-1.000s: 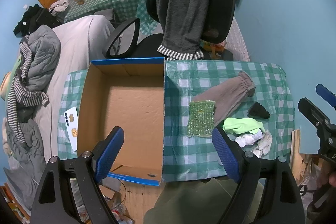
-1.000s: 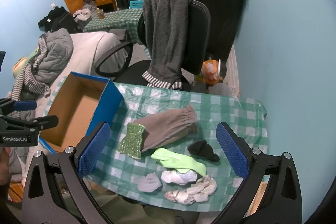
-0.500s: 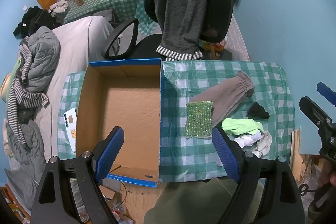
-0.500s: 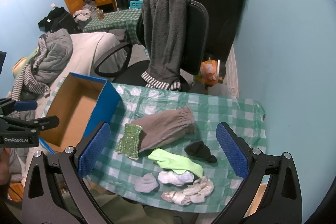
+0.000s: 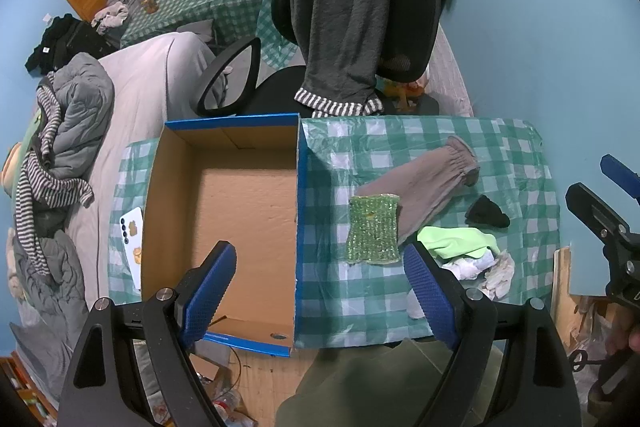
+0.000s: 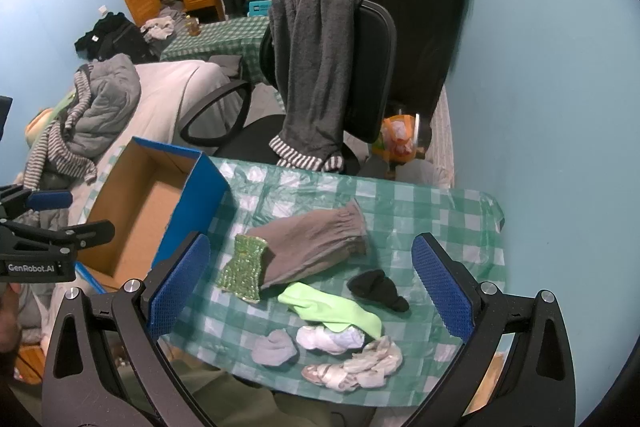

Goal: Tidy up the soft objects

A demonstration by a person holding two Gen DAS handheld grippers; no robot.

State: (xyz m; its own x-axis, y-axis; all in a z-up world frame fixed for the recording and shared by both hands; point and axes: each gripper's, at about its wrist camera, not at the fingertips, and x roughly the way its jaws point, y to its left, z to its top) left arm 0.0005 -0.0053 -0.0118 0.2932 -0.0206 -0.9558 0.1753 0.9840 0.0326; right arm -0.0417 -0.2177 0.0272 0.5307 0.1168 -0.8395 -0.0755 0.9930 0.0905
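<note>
An empty cardboard box (image 5: 240, 211) (image 6: 148, 211) with blue outer walls stands on the left of the green checked table (image 5: 400, 147) (image 6: 420, 203). To its right lie a green knitted cloth (image 5: 373, 229) (image 6: 243, 268), a taupe sock (image 5: 424, 187) (image 6: 316, 243), a lime sock (image 5: 456, 241) (image 6: 332, 309), a black sock (image 5: 486, 213) (image 6: 378, 289), a grey sock (image 6: 274, 347), white socks (image 6: 328, 339) and a cream cloth (image 6: 356, 371). My left gripper (image 5: 318, 293) hovers open above the box's right wall. My right gripper (image 6: 310, 293) hangs open over the sock pile, holding nothing.
An office chair (image 5: 408, 27) draped with a dark grey garment (image 5: 340, 19) stands behind the table. A white phone (image 5: 132, 251) lies left of the box. A bed with piled clothes (image 5: 64, 131) fills the left. The blue wall (image 5: 540, 47) borders the table's right side.
Both grippers have drifted slightly; the table and box sit a little lower and further left in the views. No object has moved on the table.
</note>
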